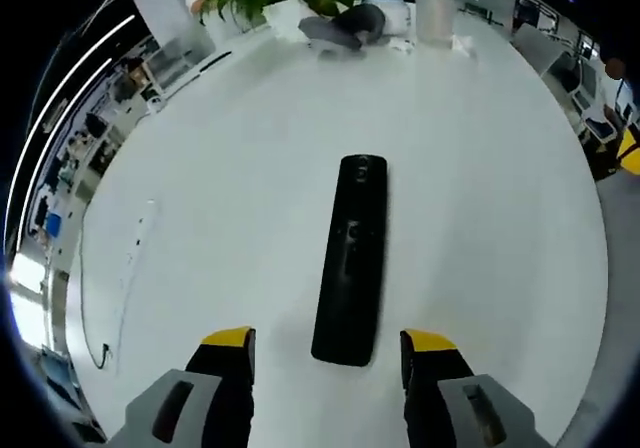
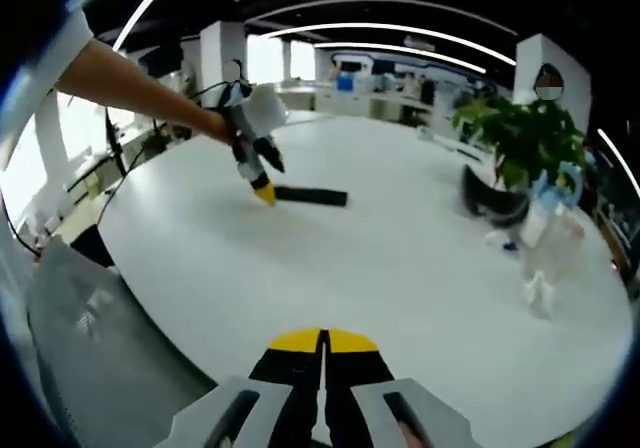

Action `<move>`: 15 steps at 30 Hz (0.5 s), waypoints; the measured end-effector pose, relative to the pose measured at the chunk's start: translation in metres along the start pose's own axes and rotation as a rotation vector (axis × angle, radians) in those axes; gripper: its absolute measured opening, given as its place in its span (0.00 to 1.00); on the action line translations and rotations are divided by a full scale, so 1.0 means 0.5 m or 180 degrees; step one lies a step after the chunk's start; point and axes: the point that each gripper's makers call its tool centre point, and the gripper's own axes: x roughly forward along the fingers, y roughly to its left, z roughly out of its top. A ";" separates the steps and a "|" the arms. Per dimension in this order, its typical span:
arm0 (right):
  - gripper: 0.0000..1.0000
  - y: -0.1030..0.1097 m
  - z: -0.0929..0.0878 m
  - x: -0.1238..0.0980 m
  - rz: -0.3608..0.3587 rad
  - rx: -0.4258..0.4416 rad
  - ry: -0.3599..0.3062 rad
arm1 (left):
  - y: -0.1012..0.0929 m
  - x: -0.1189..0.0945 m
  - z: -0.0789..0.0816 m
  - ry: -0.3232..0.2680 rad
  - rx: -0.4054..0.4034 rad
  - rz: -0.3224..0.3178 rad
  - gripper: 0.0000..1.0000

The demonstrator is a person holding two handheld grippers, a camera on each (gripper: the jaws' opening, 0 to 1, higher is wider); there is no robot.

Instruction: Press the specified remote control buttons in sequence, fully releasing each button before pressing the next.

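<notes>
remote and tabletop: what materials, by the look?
Remote: likely black plastic, semi-gloss; faint sheen along its top, small buttons barely showing. Table: smooth white surface, probably laminate or painted board; it shows soft reflections and no grain. Cannot confirm either by sight.

Round white table (image 2: 400, 258); potted plant (image 2: 525, 143) at two o'clock; ceiling light strips (image 2: 400, 30) at twelve; white pillars (image 2: 222, 53).

Left gripper (image 2: 262, 190) beside remote (image 2: 311, 197) on table (image 2: 400, 268)
</notes>
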 end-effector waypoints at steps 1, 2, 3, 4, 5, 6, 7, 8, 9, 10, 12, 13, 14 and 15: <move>0.00 0.000 -0.001 0.000 0.0006 0.0006 0.0009 | 0.000 0.001 0.001 0.0002 -0.0010 -0.0011 0.61; 0.00 0.001 -0.002 0.000 0.0010 0.0009 0.0018 | -0.002 -0.001 0.001 0.0015 -0.0014 -0.0031 0.62; 0.00 0.001 -0.001 0.000 0.0009 0.0003 0.0015 | -0.003 0.000 0.000 0.0031 -0.0031 -0.0060 0.63; 0.00 0.001 -0.001 0.000 0.0012 0.0001 0.0012 | -0.001 0.002 0.001 0.0047 -0.0061 -0.0093 0.63; 0.00 0.002 -0.001 0.000 0.0019 0.0002 0.0016 | -0.004 0.005 0.000 0.0074 -0.0119 -0.0164 0.62; 0.00 0.003 -0.001 0.000 0.0023 0.0004 0.0022 | -0.008 0.005 -0.001 0.0085 -0.0157 -0.0224 0.61; 0.00 0.003 -0.001 0.001 0.0024 0.0004 0.0020 | -0.013 0.006 -0.005 0.0124 -0.0264 -0.0312 0.60; 0.00 0.003 -0.001 0.000 0.0024 0.0004 0.0015 | -0.010 0.007 -0.007 0.0142 -0.0318 -0.0345 0.58; 0.00 0.003 -0.001 0.000 0.0026 0.0005 0.0014 | -0.008 0.008 -0.007 0.0136 -0.0332 -0.0367 0.58; 0.00 0.003 -0.001 0.000 0.0031 0.0006 0.0021 | -0.014 0.007 -0.010 0.0135 -0.0398 -0.0415 0.57; 0.00 0.003 -0.001 0.000 0.0028 -0.0003 0.0023 | -0.014 0.006 -0.011 0.0115 -0.0385 -0.0428 0.57; 0.00 0.003 -0.002 0.000 0.0030 0.0000 0.0021 | -0.018 0.005 -0.011 0.0119 -0.0390 -0.0421 0.57; 0.00 0.003 -0.002 0.000 0.0034 0.0005 0.0021 | -0.020 0.004 -0.009 0.0150 -0.0397 -0.0422 0.57; 0.00 0.004 -0.002 0.000 0.0036 0.0006 0.0022 | -0.021 0.004 -0.009 0.0166 -0.0385 -0.0423 0.57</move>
